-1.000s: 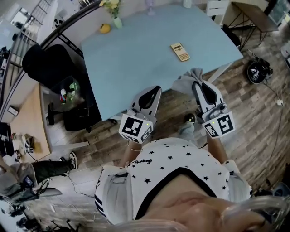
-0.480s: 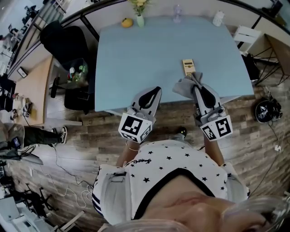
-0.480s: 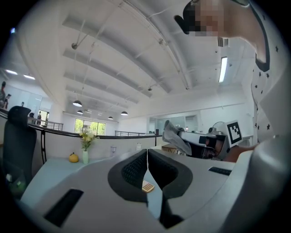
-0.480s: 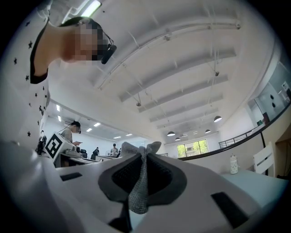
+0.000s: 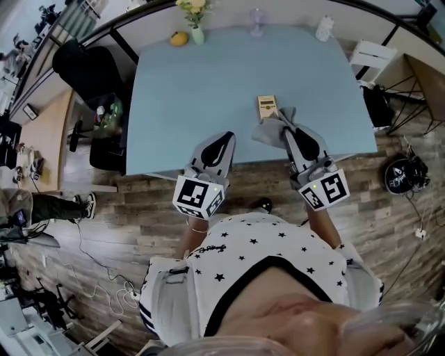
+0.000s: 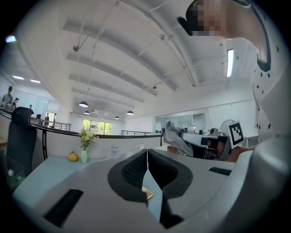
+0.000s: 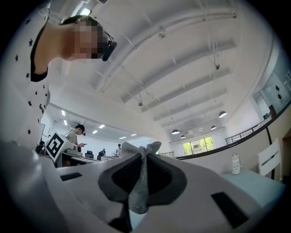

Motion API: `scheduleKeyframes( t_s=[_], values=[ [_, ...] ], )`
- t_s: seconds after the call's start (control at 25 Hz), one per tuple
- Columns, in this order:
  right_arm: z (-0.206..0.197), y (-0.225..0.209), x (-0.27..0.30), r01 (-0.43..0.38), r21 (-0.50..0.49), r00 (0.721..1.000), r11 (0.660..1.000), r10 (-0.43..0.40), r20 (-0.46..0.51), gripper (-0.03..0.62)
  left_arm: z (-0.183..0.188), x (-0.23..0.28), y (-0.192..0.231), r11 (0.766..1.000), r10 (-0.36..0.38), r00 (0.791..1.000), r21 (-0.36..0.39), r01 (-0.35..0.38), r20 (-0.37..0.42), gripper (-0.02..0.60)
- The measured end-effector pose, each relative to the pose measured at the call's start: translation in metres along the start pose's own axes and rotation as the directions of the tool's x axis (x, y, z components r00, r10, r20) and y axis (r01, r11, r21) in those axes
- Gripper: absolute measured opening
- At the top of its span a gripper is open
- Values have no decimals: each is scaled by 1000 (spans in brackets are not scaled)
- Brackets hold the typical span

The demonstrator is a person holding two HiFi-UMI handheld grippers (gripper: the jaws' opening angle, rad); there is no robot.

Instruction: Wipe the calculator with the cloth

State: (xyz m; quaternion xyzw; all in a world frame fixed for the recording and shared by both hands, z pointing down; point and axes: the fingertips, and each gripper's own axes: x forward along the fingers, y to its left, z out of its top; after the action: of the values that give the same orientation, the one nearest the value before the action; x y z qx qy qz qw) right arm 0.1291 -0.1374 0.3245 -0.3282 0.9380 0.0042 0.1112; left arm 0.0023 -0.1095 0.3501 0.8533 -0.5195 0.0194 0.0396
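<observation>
My right tool [image 5: 286,127] pinches the grey cloth [image 5: 267,132] between its jaws, the loose fold bunched at the near end of the calculator [image 5: 267,108]. The calculator lies flat near the front edge of the blue table [image 5: 201,90], and I judge the cloth is held so to drag across the keys, though I cannot tell if they touch. My left tool [image 5: 224,141] hovers at the edge beside it, pressed together on nothing, and a vase [image 5: 197,33], yellow fruit [image 5: 179,39], glass [image 5: 256,19] and bottle [image 5: 323,29] line the far edge, blocking nothing.
</observation>
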Motion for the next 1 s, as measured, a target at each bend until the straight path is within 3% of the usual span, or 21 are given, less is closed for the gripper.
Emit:
scheduleKeyframes(
  t_s=[0.48,1.0],
  values=[
    [-16,-56,-20,48,36,999,998,-47,-19,31,-12,54,-27,999,-36,998,6,36,-52,31],
    [-40,-106,19,101,-1,990,995,-100,-99,31,-12,120,13,997,-81,996,-4,81,-35,31]
  ],
)
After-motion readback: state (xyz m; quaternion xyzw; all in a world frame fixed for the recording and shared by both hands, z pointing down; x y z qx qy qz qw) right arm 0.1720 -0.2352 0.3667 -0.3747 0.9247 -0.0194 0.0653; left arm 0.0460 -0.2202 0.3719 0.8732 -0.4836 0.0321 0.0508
